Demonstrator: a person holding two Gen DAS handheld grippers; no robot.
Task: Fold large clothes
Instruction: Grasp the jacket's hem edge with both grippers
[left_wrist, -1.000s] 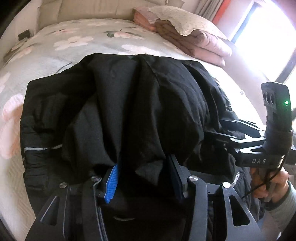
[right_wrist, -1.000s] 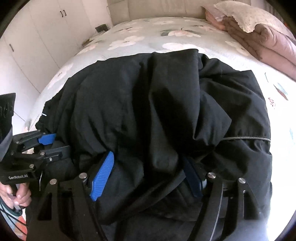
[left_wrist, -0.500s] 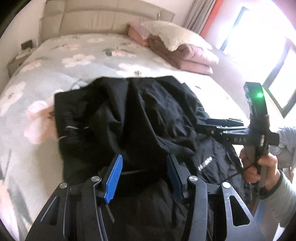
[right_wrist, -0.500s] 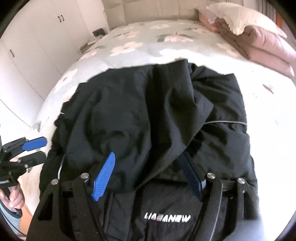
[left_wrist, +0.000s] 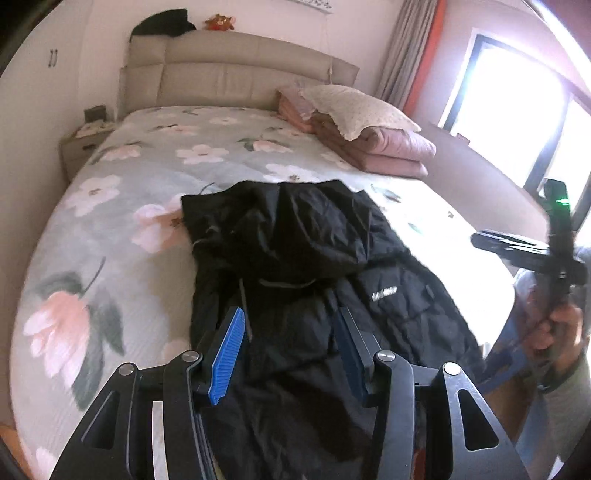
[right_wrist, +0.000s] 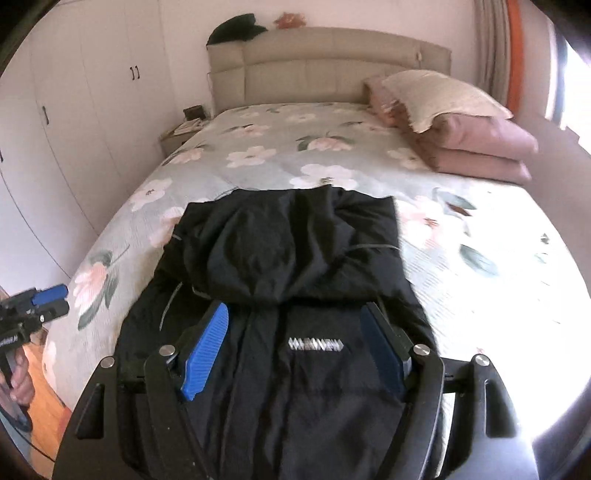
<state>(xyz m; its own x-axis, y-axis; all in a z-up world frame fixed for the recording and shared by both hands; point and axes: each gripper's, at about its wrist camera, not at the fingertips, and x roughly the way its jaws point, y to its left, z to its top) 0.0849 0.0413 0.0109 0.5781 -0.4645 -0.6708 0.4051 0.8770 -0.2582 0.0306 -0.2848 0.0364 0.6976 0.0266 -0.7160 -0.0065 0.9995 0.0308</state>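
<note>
A black jacket (left_wrist: 295, 251) lies on the flowered bed (left_wrist: 110, 229), its far part folded back toward me over the body, a white logo on the chest. In the right wrist view the jacket (right_wrist: 288, 251) spreads from mid-bed to the near edge. My left gripper (left_wrist: 290, 321) hovers open above the jacket's near part, nothing between its blue pads. My right gripper (right_wrist: 295, 314) also stands open over the logo, clear of the cloth. Each gripper appears in the other's view: the right gripper (left_wrist: 480, 238) at the right edge, the left gripper (right_wrist: 62, 299) at the left.
A stack of folded pink quilts with a cream pillow (left_wrist: 369, 133) sits at the bed's far right. A nightstand (left_wrist: 83, 142) stands at the far left by the padded headboard (right_wrist: 332, 66). White wardrobe doors (right_wrist: 55, 129) line the left; a bright window (left_wrist: 517, 110) is at the right.
Both grippers have drawn back and risen away from the jacket, which now looks smaller and lies still on the bed. The jaw widths look unchanged.
</note>
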